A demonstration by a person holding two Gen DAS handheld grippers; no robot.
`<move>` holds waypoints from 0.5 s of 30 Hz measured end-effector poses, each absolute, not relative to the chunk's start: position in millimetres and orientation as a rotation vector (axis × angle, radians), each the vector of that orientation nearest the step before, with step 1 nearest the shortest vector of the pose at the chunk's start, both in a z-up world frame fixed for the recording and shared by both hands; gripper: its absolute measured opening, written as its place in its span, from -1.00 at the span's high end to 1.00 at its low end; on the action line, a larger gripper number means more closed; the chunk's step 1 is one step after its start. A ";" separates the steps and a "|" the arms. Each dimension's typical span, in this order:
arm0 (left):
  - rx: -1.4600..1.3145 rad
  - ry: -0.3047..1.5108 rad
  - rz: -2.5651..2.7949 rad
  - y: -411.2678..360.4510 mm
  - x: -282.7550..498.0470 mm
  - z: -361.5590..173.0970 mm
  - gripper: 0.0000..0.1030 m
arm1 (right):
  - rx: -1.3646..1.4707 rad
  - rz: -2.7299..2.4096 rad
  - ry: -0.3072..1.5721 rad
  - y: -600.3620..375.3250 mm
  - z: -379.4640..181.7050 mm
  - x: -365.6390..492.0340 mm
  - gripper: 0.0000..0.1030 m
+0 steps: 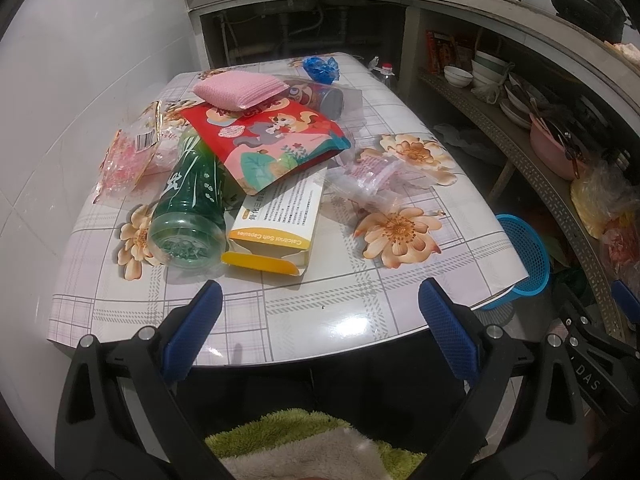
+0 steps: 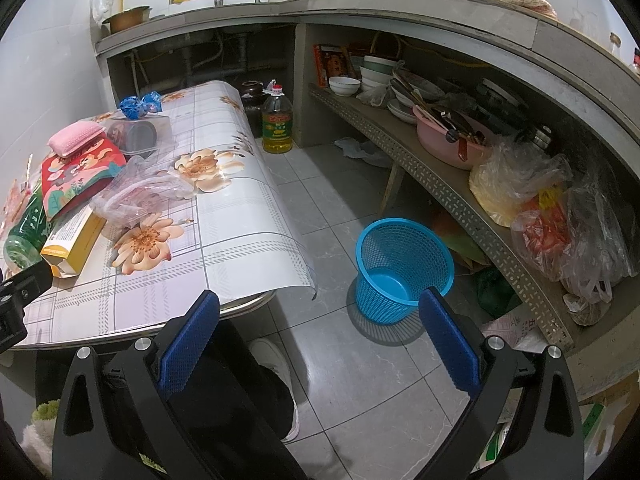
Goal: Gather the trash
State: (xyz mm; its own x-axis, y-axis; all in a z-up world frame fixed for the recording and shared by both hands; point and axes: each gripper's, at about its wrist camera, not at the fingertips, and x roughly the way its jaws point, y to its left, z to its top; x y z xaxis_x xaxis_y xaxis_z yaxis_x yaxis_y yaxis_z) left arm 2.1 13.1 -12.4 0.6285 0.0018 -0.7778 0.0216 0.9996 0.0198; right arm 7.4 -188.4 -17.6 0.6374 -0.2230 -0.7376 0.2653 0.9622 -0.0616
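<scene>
The yellow and white cardboard box (image 1: 276, 220) on the table (image 1: 360, 312) reads "Calcitriol Soft Capsules"; both grippers' fingers are apart, holding nothing.

Ahead of your left gripper (image 1: 320, 320) lie a green bottle (image 1: 192, 204) on its side, an opened yellow-and-white carton (image 1: 280, 220), a red pouch (image 1: 272, 144) overlapping both, and crumpled clear wrappers (image 1: 370, 174), while the empty blue basket (image 2: 402, 268) stands just beyond your right gripper (image 2: 320, 334).
</scene>
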 end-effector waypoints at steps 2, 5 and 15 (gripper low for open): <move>0.027 0.892 -0.011 12.2 2.2 -11.7 -0.83 | 0.055 -0.279 0.834 -188.8 -17.9 7.1 -0.88; 0.025 0.897 -0.009 18.2 4.1 -11.7 -0.83 | 0.054 -0.279 0.835 -188.9 -18.4 7.0 -0.88; 0.027 0.911 -0.001 13.7 4.8 -12.5 -0.83 | 0.054 -0.276 0.840 -181.8 -20.6 9.4 -0.88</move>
